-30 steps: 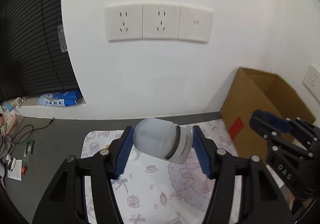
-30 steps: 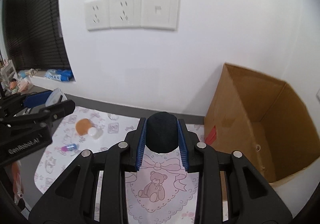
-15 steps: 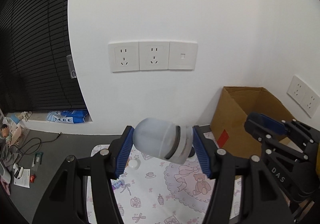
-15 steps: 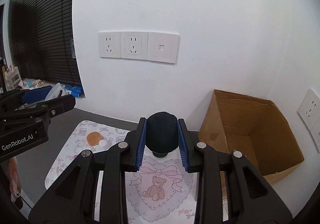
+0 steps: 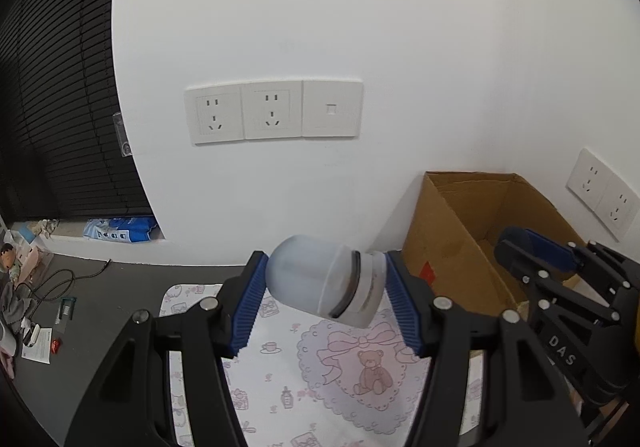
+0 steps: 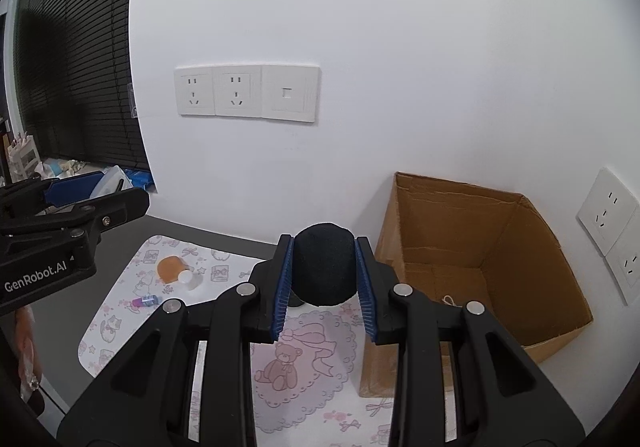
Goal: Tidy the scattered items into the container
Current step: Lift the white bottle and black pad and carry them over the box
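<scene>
Two grippers, both raised above the mat. Left gripper (image 5: 324,299) clamps one frosted white plastic jar (image 5: 320,281); right gripper (image 6: 324,279) clamps one black foam ball (image 6: 325,265). One open brown cardboard box (image 6: 472,267) at right holds a white string bit (image 6: 450,301). Pink patterned mat (image 6: 132,311) carries one orange bottle (image 6: 171,268), one small purple tube (image 6: 145,301).

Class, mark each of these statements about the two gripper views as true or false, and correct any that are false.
1. The left gripper is shut on a frosted white jar. True.
2. The right gripper is open with nothing in it. False: it is shut on a black round object.
3. The cardboard box stands with its top open. True.
4. An orange bottle lies inside the box. False: it lies on the patterned mat.
5. The wall sockets have plugs in them. False: nothing is plugged in.
</scene>
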The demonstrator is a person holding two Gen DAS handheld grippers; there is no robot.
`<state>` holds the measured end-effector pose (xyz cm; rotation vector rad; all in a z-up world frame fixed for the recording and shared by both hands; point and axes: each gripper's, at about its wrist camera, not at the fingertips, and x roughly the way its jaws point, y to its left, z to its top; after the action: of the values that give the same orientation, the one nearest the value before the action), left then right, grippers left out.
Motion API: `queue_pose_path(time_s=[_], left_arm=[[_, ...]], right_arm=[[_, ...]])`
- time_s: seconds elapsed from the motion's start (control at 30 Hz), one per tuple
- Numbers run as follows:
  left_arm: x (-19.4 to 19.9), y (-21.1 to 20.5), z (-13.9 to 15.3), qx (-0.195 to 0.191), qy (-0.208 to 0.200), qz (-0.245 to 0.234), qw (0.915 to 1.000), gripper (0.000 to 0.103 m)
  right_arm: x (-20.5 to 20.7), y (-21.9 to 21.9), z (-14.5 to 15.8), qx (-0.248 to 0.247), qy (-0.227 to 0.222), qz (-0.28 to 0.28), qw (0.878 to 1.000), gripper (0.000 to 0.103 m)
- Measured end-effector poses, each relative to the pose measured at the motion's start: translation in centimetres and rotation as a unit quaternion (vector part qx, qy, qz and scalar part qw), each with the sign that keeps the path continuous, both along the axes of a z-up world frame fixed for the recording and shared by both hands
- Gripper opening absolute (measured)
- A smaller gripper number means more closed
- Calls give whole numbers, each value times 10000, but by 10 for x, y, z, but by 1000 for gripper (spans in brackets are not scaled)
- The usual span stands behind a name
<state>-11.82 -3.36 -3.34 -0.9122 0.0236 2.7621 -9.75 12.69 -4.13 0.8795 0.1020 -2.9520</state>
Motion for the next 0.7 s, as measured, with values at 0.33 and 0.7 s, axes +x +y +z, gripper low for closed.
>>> queue_pose_path(time_s=[0.33,0.7], left_arm=[[-1,78,8,118,11,-224,9997,58],[-5,150,4,2,97,-745,9972,58]], right_arm=[[0,74,13,63,-28,-194,9998,31],[2,143,1,121,-68,-653,9978,31]])
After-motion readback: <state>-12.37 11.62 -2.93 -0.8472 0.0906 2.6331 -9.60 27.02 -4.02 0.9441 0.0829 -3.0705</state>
